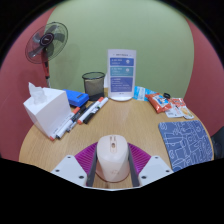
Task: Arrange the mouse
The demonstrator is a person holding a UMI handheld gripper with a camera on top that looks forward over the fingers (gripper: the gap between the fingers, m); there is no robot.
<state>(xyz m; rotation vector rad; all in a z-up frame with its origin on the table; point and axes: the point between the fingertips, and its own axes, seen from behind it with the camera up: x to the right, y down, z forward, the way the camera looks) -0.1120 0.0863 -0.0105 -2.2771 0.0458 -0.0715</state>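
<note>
A pale pink-white computer mouse (112,160) sits between my two fingers, its sides touching both purple pads. My gripper (112,150) is shut on the mouse and holds it over the near edge of the round wooden table (120,125). A blue patterned mouse pad (186,142) lies on the table to the right, just beyond the right finger. The underside of the mouse is hidden.
A white tissue box (45,108) stands at the left with markers (88,110) and a blue item (77,98) beside it. A black mesh cup (93,83) and a standing sign (122,75) are at the back. Snack packets (165,103) lie at the right. A fan (47,42) stands behind the table.
</note>
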